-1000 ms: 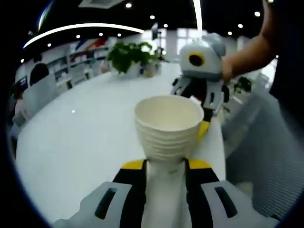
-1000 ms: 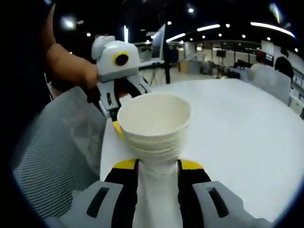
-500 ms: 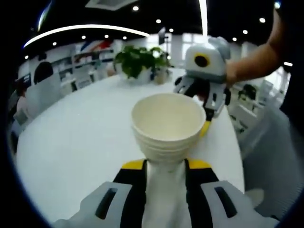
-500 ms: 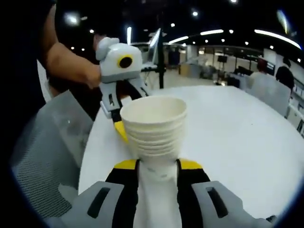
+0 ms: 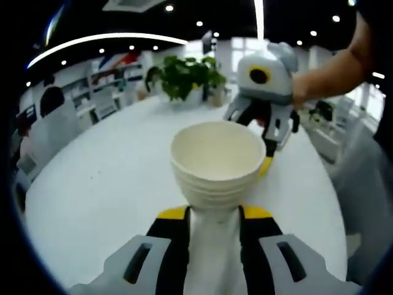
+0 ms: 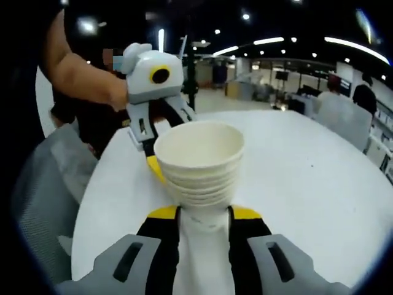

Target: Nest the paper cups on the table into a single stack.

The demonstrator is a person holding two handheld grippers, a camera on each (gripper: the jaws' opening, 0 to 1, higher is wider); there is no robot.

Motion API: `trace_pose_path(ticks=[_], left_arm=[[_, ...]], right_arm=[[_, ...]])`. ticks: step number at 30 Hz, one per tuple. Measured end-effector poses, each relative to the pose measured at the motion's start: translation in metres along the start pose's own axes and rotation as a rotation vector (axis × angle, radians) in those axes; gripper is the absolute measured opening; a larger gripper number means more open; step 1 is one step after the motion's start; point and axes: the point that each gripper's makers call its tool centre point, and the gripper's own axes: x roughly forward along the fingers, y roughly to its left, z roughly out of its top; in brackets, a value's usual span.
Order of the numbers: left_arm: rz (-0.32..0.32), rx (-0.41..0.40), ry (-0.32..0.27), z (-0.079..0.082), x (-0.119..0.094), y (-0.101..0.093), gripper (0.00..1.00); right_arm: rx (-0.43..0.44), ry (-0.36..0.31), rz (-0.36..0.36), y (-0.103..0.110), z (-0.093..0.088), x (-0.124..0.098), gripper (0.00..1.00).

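Little has changed since a second ago: each gripper still holds its nested stack of paper cups, and only the cameras have drifted, so the mesh chair sits further to the edge. In the left gripper view, the left gripper is clenched on the base of a stack of paper cups, mouth open toward the camera, above the white desk. Just behind it hangs the right gripper, a person's hand gripping it; whether its jaws touch the cups cannot be told. A potted plant stands at the desk's far edge. In the right gripper view, the right gripper clamps a second cup stack, with the left gripper just behind it.
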Motion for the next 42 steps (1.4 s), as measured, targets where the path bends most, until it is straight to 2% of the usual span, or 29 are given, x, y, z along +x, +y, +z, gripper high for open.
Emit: trace_pose_path(ticks=[7,13,22,24,29,30,32,33,34,36,38,41,42], left_arm=[[0.002,-0.014,-0.006,0.003,0.008,0.027,0.3],[-0.009,-0.016,0.002,0.002,0.014,0.038,0.3],[-0.043,-0.046,0.04,-0.018,0.025,0.037,0.3],[-0.042,-0.057,0.02,-0.016,0.024,0.038,0.3],[-0.038,-0.068,0.015,-0.017,0.025,0.038,0.31],[-0.03,-0.074,0.009,-0.016,0.025,0.039,0.31],[-0.011,-0.07,-0.003,-0.014,0.024,0.041,0.3],[-0.009,-0.089,-0.004,-0.014,0.023,0.041,0.3],[-0.004,-0.097,-0.003,-0.015,0.022,0.042,0.29],[0.02,-0.196,0.103,-0.034,0.016,0.044,0.26],[0.042,-0.162,0.085,-0.036,0.013,0.047,0.29],[0.058,-0.196,0.076,-0.037,0.005,0.047,0.32],[0.061,-0.213,0.052,-0.034,0.0,0.045,0.33]], right_arm=[[-0.011,0.023,0.001,-0.025,0.005,0.006,0.27],[0.022,0.021,0.003,-0.037,0.001,0.014,0.27],[0.059,0.058,0.026,-0.034,-0.018,0.025,0.27],[0.066,0.045,0.022,-0.037,-0.016,0.024,0.27],[0.065,0.059,0.018,-0.036,-0.017,0.024,0.28],[0.067,0.071,0.004,-0.037,-0.019,0.024,0.27],[0.08,0.165,-0.019,-0.04,-0.033,0.02,0.19],[0.093,0.152,-0.003,-0.037,-0.032,0.021,0.17],[0.092,0.139,0.001,-0.036,-0.03,0.021,0.19],[0.097,0.121,-0.003,-0.035,-0.027,0.017,0.29],[0.096,0.136,-0.042,-0.041,-0.029,0.012,0.36],[0.131,0.121,-0.069,-0.044,-0.028,0.002,0.39],[0.136,0.117,-0.08,-0.045,-0.028,-0.001,0.42]])
